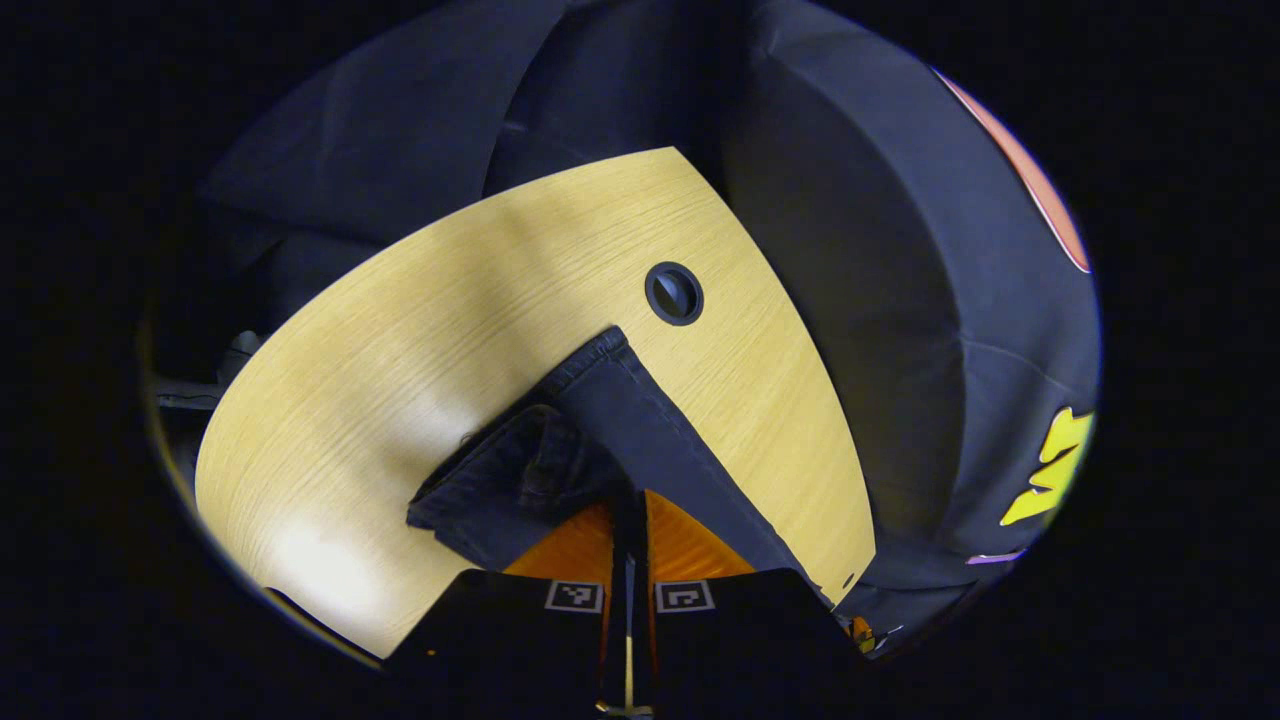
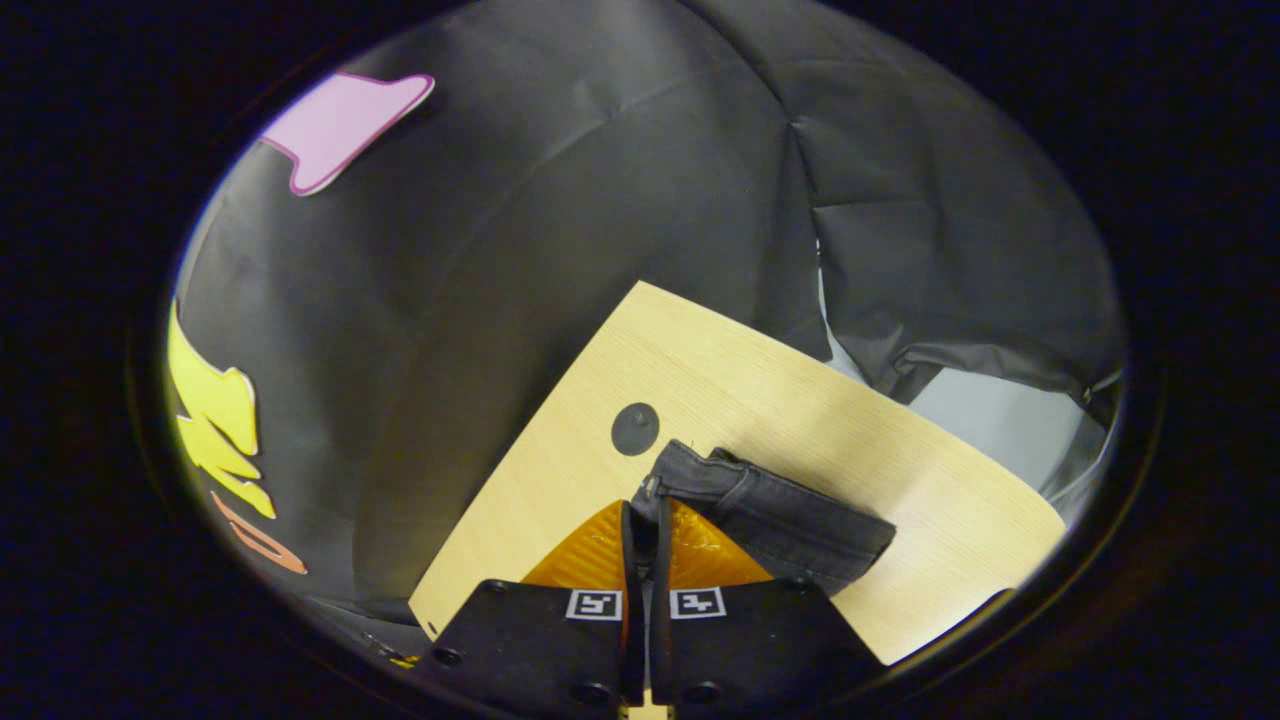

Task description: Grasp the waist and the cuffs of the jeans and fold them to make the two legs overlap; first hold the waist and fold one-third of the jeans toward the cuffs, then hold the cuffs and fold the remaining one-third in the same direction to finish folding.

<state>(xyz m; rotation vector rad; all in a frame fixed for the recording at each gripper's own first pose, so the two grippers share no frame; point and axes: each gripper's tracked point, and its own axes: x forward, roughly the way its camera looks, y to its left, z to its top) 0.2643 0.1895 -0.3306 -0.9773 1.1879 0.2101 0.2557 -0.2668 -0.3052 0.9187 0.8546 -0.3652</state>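
- Jeans: dark denim, bunched and folded on the wooden worktop.
- Left gripper: jaws pinching the denim.
- Right gripper: jaws pinching a seamed edge.

Dim booth, warm glare patch on wooden table — strong fisheye bending at edges, focus sharp.

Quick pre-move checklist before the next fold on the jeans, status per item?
1. Left tongs shut on the jeans: ok.
2. Right tongs shut on the jeans: ok.
3. Which end is held, waist or cuffs: cannot tell.
4. Legs overlapped evenly: cannot tell, cloth looks bunched.
5. Table has bare wood ahead for laying down: ok.
6. Cable hole uncovered by cloth: ok.
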